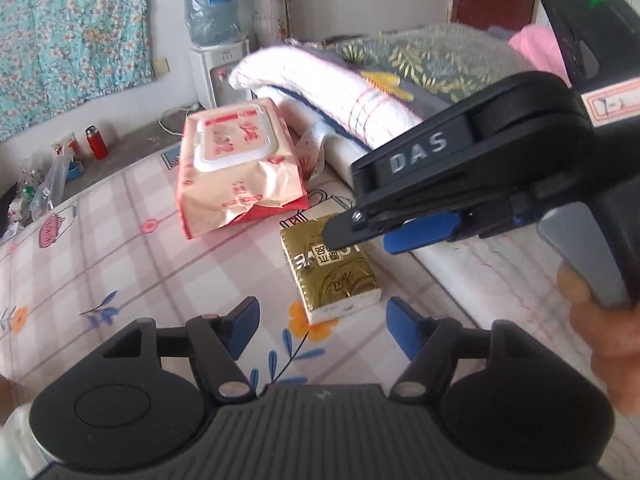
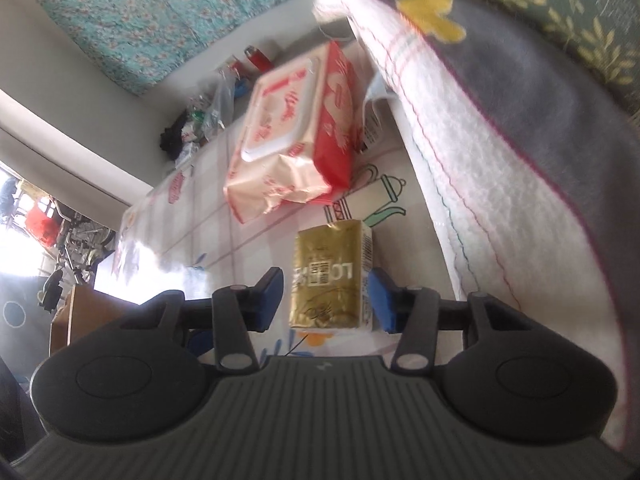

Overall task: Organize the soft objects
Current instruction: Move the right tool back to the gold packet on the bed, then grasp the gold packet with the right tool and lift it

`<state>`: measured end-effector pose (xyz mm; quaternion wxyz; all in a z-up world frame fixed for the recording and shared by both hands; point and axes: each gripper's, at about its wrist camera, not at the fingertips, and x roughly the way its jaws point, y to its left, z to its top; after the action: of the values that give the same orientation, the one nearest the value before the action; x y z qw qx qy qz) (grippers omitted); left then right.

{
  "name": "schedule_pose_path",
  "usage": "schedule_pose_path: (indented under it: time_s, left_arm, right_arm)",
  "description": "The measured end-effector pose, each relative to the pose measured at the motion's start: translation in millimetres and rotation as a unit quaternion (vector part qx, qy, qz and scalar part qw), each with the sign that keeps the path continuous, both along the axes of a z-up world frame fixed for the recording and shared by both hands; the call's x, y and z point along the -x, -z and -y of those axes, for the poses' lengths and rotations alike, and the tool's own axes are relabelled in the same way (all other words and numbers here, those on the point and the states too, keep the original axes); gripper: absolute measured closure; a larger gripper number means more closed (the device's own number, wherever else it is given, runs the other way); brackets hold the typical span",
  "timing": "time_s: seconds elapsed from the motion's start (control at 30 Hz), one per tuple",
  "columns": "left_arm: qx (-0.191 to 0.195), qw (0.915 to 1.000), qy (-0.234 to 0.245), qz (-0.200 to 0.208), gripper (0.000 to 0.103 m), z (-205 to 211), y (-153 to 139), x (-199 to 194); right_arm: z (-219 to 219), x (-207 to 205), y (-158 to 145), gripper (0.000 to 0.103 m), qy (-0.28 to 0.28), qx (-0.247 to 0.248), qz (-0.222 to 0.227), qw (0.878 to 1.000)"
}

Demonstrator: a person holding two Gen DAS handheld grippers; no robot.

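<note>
Right now my right gripper (image 2: pixel 326 300) straddles the gold tissue pack (image 2: pixel 330 276), jaws narrowed around it; one blue pad (image 2: pixel 380 300) is touching its side, the other sits just clear, so I judge nothing is gripped yet. My left gripper (image 1: pixel 322 330) hovers with jaws wide and empty just short of the same pack, probably ready to steady it. The pack lies on the checked bedsheet (image 1: pixel 100 256) beside the folded towel stack (image 1: pixel 340 96) along the bed's far edge. Beyond it, the wet-wipes pack (image 1: pixel 236 164) leans against that stack, likely next to tidy.
</note>
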<state>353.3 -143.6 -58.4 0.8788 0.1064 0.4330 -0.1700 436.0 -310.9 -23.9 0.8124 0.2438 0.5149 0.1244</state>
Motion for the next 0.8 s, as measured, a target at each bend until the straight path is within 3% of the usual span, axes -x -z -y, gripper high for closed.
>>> schedule_pose_path:
  time_s: [0.2, 0.37, 0.43, 0.63, 0.8]
  left_arm:
    - [-0.002, 0.9996, -0.010, -0.026, 0.033, 7.8, 14.1, -18.5]
    - [0.018, 0.9977, -0.026, -0.060, 0.046, 6.6, 24.8, -32.1]
    - [0.022, 0.9973, -0.033, -0.062, 0.046, 5.9, 25.3, -31.9]
    - [0.016, 0.9979, -0.032, -0.053, 0.047, 6.0, 13.3, -21.1]
    - [0.012, 0.9991, -0.027, -0.030, 0.047, 3.0, -16.8, -3.5]
  right_arm:
    - [-9.0, -16.6, 23.8, 0.059, -0.002, -0.011, -0.021, 1.000]
    - [-12.3, -20.5, 38.7, 0.065, -0.002, -0.025, -0.032, 0.999]
    - [-12.9, -20.6, 41.0, 0.066, 0.001, -0.029, -0.031, 0.999]
    - [-13.8, -16.2, 34.8, 0.067, 0.010, -0.041, -0.033, 0.999]
    - [-18.5, 0.4, 4.3, 0.067, 0.009, -0.045, -0.009, 0.999]
